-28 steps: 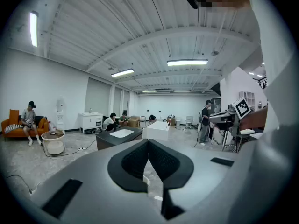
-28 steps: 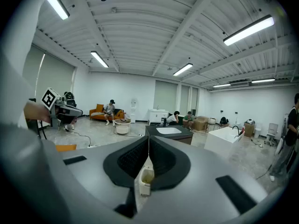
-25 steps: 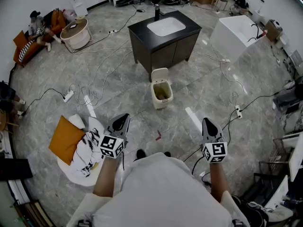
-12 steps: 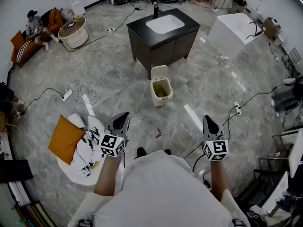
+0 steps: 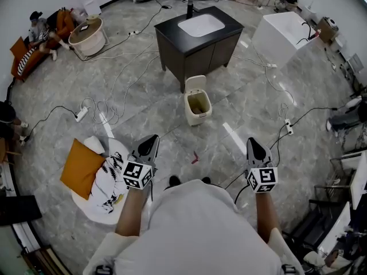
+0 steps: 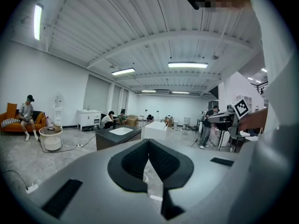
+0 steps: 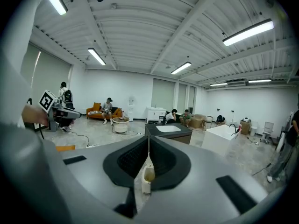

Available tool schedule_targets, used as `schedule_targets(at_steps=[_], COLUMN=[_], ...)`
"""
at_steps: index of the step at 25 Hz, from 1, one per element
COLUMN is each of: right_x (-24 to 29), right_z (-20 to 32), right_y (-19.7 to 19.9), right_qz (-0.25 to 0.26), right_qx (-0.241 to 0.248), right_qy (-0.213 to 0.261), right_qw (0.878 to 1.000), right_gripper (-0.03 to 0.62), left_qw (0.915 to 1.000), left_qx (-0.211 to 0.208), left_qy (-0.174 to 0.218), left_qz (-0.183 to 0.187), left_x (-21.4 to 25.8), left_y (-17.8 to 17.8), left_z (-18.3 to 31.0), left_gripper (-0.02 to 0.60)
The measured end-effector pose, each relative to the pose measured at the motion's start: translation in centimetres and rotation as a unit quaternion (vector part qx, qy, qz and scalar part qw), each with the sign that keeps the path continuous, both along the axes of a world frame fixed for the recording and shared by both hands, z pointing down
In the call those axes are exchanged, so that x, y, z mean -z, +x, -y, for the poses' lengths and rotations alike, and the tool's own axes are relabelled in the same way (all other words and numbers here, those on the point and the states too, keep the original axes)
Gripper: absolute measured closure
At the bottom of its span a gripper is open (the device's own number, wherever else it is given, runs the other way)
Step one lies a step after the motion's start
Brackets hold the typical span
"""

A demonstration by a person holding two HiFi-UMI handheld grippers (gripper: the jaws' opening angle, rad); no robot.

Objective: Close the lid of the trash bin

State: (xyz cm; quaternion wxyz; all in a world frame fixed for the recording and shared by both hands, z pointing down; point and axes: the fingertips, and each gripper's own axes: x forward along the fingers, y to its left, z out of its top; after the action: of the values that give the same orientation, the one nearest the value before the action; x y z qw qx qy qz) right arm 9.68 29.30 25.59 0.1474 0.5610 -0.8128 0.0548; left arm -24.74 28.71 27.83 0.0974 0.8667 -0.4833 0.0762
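The cream trash bin (image 5: 198, 109) stands on the grey floor in front of a dark sink cabinet, and its lid (image 5: 195, 85) is tipped up and open. Both grippers are held out at waist height, well short of the bin and apart from it. My left gripper (image 5: 150, 143) is at lower left with its jaws shut and empty; its tips meet in the left gripper view (image 6: 148, 141). My right gripper (image 5: 253, 145) is at lower right, also shut on nothing. In the right gripper view the bin (image 7: 148, 178) shows through the notch below the closed tips (image 7: 148, 136).
The dark sink cabinet (image 5: 198, 39) stands just behind the bin, and a white tub (image 5: 284, 36) is at the back right. Cables (image 5: 114, 105) and a power strip (image 5: 82, 116) trail over the floor on the left. An orange cushion (image 5: 80, 168) lies on a white seat at near left.
Both grippers and the person have edged slightly forward toward the bin. The bin's lid stands open as before, and both pairs of jaws stay shut.
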Motion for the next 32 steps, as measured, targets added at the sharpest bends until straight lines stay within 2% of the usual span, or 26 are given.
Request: schedule_targets(at_steps=[13, 22, 32], right_x=[-1.1, -1.6, -2.3], right_z=[-1.2, -1.2, 1.4], right_y=[-5.5, -6.5, -6.5], right_qz=[-0.002, -0.003, 0.008], right_qx=[-0.011, -0.016, -0.007], right_qy=[-0.009, -0.018, -0.023], right_qw=[1.000, 1.000, 1.000], right_gripper=[0.560, 0.560, 0.560], left_qw=[0.9999, 0.9997, 0.9998], left_qx=[-0.014, -0.018, -0.004], left_qy=[-0.008, -0.014, -0.020], left_qz=[0.003, -0.001, 0.005], left_x=[-1.0, -1.6, -1.7], left_y=[-5.2, -6.0, -6.3], left_z=[-0.4, 0.0, 1.6], left_gripper=[0.565, 0.565, 0.565])
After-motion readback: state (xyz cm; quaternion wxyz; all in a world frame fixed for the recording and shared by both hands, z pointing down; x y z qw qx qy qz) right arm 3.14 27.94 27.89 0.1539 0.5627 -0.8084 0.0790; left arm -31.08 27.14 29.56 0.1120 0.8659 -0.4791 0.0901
